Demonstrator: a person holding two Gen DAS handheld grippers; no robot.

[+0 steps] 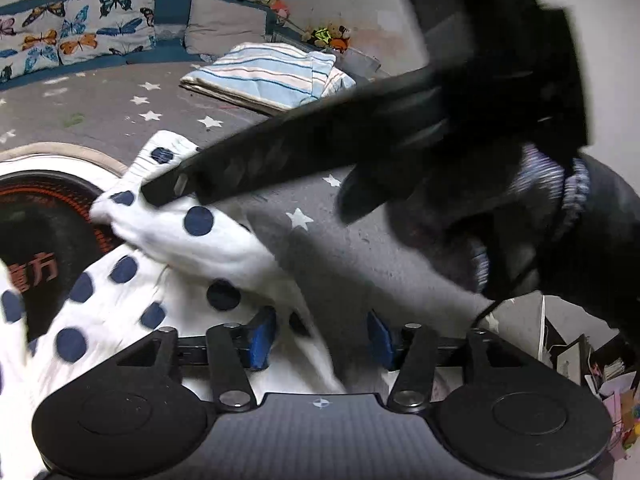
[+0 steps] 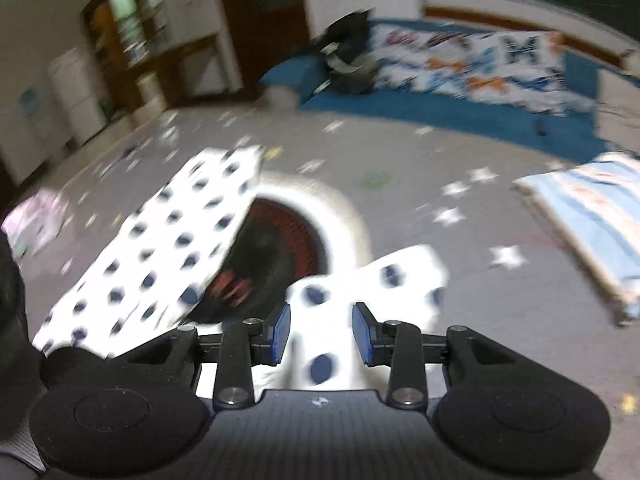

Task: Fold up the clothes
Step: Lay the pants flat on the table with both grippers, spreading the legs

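A white garment with navy polka dots (image 1: pixel 132 280) lies on the grey star-patterned mat, partly over a round black and red object. My left gripper (image 1: pixel 320 338) has its blue pads wide apart, with a fold of the garment between them, ungripped. The other gripper (image 1: pixel 168 190) reaches across the left wrist view and its tip touches the dotted cloth. In the right wrist view the dotted garment (image 2: pixel 160 248) spreads to the left, and a part of it (image 2: pixel 340 320) lies between my right gripper's (image 2: pixel 321 332) parted blue pads. That view is blurred.
A folded blue and white striped cloth (image 1: pixel 272 74) lies further back on the mat; it also shows in the right wrist view (image 2: pixel 592 216). A butterfly-print cushion (image 1: pixel 76 36), a grey pillow (image 1: pixel 226 26) and soft toys (image 1: pixel 330 36) line the back. A round black and red object (image 2: pixel 280 248) sits under the garment.
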